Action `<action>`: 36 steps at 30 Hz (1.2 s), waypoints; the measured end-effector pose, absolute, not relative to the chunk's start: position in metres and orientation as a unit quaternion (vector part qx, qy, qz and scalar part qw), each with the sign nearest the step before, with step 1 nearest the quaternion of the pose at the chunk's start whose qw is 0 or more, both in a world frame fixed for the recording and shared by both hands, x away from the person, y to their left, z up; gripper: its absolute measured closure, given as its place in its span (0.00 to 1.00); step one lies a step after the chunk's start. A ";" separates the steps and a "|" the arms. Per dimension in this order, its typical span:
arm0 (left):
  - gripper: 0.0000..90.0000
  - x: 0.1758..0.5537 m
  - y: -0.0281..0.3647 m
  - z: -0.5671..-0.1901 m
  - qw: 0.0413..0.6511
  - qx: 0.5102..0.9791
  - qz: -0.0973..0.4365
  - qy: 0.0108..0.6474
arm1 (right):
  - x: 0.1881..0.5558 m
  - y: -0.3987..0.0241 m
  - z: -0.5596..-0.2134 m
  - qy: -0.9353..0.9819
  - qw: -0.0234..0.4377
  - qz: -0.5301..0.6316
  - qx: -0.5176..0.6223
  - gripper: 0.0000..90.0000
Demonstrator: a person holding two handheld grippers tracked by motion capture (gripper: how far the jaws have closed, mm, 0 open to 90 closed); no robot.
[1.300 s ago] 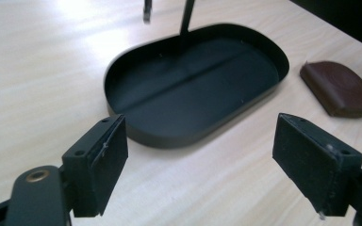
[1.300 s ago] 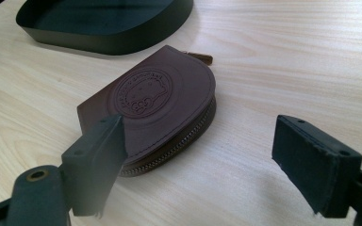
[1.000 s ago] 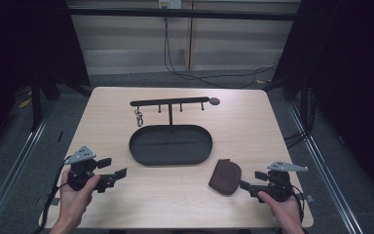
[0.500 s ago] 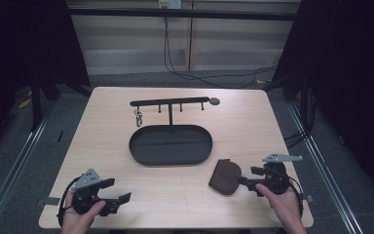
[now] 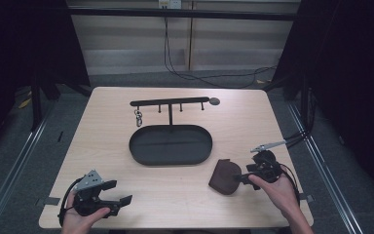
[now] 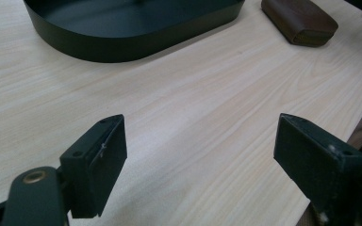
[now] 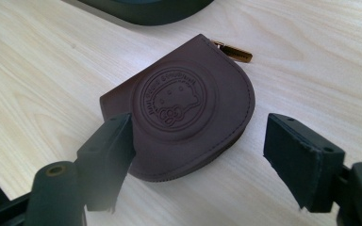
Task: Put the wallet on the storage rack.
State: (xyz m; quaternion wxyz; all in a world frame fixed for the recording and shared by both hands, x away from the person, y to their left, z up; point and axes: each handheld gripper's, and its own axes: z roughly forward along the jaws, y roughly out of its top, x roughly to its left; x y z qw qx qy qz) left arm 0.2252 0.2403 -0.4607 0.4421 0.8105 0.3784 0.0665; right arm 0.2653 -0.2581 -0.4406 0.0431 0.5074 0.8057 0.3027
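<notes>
My right gripper [image 5: 239, 178] sits near the table's front right, jaws spread wide. In the right gripper view its jaws [image 7: 198, 155] stand either side of a brown leather coin pouch [image 7: 184, 110]; the left jaw overlaps the pouch's edge, the right jaw stands apart from it over bare wood. I cannot tell whether either jaw touches the leather. The pouch lies flat, round embossed emblem facing up, a small brass zip pull [image 7: 233, 52] at its far edge. From the high view the pouch [image 5: 225, 176] lies just off the front right end of the tray, my right hand [image 5: 277, 192] behind the gripper.

My left gripper [image 5: 114, 192] is at the front left corner, held in my left hand [image 5: 80, 219], grey plate on top, jaws also wide apart. In the left gripper view its jaws [image 6: 200, 155] frame nothing but bare tabletop; the tray wall [image 6: 122, 44] and the pouch [image 6: 299, 21] lie well beyond them.

Outward: a black oval tray [image 5: 170, 145] sits mid-table on the pale wood table [image 5: 102, 131]. Behind it stands a black rack [image 5: 169, 103] with a horizontal bar and short pegs. A metal key ring [image 5: 138, 117] hangs near the bar's left end. A small round disc [image 5: 214, 101] sits at the bar's right end.
</notes>
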 end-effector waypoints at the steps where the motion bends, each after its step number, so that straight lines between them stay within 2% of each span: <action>1: 0.20 0.226 0.241 -0.461 0.442 0.810 0.068 0.380 | 0.268 -0.256 -0.440 0.809 0.037 0.293 0.508 0.27; 25: 0.21 0.228 0.241 -0.461 0.438 0.813 0.061 0.379 | 0.314 -0.229 -0.444 0.860 -0.029 0.166 0.481 0.16; 36: 0.21 0.228 0.241 -0.461 0.436 0.814 0.058 0.379 | 0.330 -0.217 -0.452 0.869 -0.041 0.117 0.479 0.18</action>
